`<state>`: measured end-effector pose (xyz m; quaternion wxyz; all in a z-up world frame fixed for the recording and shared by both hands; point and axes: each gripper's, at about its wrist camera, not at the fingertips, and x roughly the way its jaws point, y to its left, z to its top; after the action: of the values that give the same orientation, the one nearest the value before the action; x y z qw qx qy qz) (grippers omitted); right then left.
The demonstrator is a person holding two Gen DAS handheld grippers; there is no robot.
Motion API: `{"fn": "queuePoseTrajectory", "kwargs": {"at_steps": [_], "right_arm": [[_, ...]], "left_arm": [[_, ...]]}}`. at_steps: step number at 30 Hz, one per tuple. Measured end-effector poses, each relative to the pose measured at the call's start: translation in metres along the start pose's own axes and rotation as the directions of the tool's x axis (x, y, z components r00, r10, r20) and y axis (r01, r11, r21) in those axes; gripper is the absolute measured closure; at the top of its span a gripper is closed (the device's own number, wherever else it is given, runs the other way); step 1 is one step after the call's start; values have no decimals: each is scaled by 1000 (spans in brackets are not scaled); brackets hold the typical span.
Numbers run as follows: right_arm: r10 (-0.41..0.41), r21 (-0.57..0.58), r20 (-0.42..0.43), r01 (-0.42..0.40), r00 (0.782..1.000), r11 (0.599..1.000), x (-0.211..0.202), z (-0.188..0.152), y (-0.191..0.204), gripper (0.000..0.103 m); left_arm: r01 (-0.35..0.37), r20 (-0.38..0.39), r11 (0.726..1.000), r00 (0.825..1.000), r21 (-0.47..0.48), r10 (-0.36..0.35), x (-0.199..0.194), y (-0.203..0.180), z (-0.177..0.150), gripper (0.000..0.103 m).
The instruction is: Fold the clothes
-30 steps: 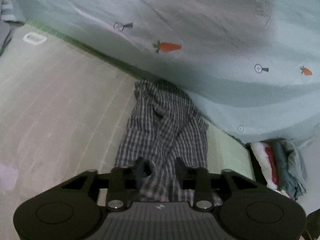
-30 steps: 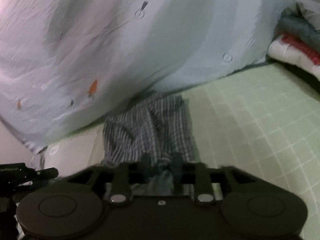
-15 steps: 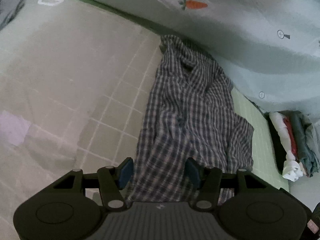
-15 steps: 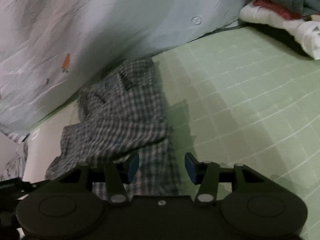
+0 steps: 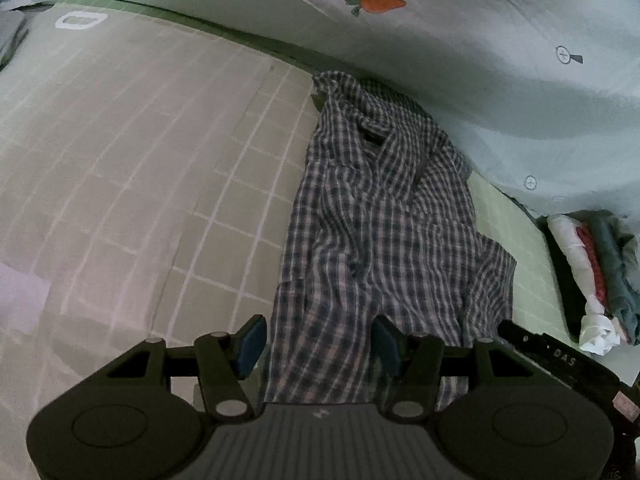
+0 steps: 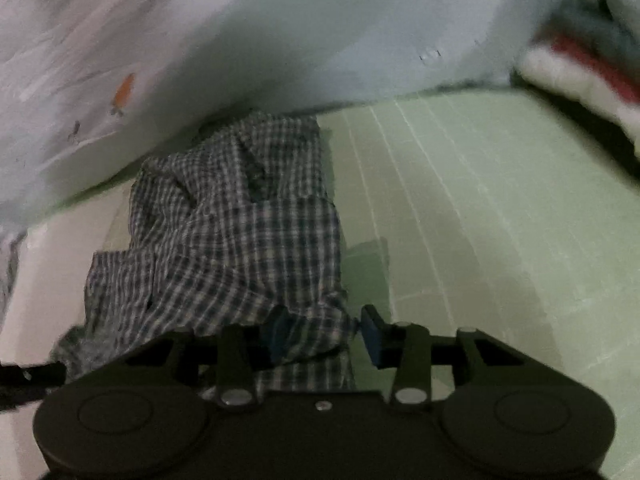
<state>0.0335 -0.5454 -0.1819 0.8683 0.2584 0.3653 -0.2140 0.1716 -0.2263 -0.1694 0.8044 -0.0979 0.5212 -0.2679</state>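
A dark checked shirt (image 5: 384,216) lies crumpled lengthwise on the pale green gridded mat (image 5: 140,168), its far end against a light carrot-print quilt (image 5: 460,40). My left gripper (image 5: 318,342) stands open over the shirt's near hem, its blue pads on either side of the cloth with a wide gap. In the right wrist view the same shirt (image 6: 240,224) sits left of centre. My right gripper (image 6: 326,334) is open at the shirt's near right corner, with a bunched fold of cloth lying between the fingers.
A stack of folded clothes (image 5: 592,268), white, red and grey-green, sits at the mat's right edge, and appears blurred in the right wrist view (image 6: 588,68). The carrot-print quilt (image 6: 280,32) walls the far side. Bare mat (image 6: 500,208) stretches right of the shirt.
Both grippers were shut on the shirt's hem a second ago and have opened, letting it drop flat on the mat. Both views have since shifted slightly.
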Motion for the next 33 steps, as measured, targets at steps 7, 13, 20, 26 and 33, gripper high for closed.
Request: {"fn": "queuePoseTrajectory", "kwargs": {"at_steps": [7, 13, 20, 26, 33], "right_arm": [[122, 46, 11, -122, 992, 991, 7, 22, -9, 97], [164, 1, 132, -166, 978, 986, 3, 53, -1, 92], [134, 101, 146, -150, 980, 983, -5, 40, -34, 85], [215, 158, 87, -227, 973, 961, 10, 32, -38, 57], [318, 221, 24, -315, 948, 923, 30, 25, -38, 65]], "left_arm": [[-10, 1, 1000, 1000, 26, 10, 7, -6, 6, 45], [-16, 12, 999, 1000, 41, 16, 11, -11, 9, 45], [-22, 15, 1000, 1000, 22, 21, 14, -6, 6, 45], [-7, 8, 1000, 1000, 13, 7, 20, -5, 9, 45], [26, -14, 999, 1000, 26, -26, 40, -11, 22, 71]]}}
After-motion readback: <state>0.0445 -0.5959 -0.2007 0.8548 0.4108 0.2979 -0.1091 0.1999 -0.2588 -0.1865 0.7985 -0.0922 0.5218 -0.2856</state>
